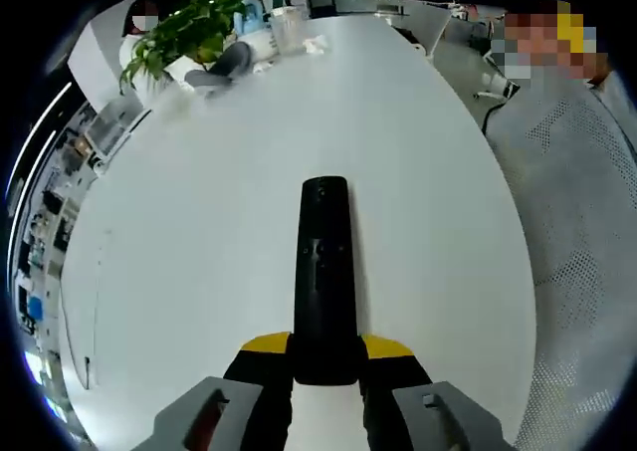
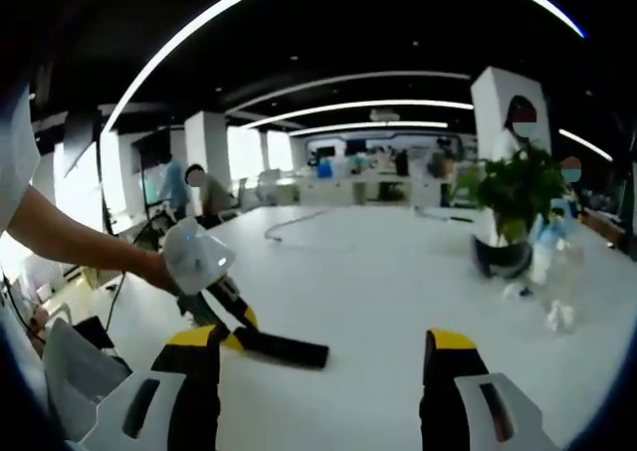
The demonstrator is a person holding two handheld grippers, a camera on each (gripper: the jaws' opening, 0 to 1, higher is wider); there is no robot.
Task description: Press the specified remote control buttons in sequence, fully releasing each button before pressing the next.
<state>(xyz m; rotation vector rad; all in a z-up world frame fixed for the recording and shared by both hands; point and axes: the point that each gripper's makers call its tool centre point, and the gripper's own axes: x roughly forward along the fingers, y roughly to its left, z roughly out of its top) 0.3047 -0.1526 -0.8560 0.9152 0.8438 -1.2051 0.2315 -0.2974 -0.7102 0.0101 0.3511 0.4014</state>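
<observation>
A long white table point(image 1: 219, 202) carried a leafy potted plant point(image 1: 184, 33) near its far left corner, with a clear bottle point(image 1: 285, 28) just beside it. In the right gripper view a cable point(image 2: 299, 220) lay along the table's far edge.

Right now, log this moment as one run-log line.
left gripper: shut on remote control | right gripper: open, holding nothing | remote above white table | no button pressed yet

remote point(image 1: 324, 272) on table point(image 1: 199, 232) between left tool point(image 1: 326, 363) jaws, plant point(image 1: 189, 28) far behind
</observation>
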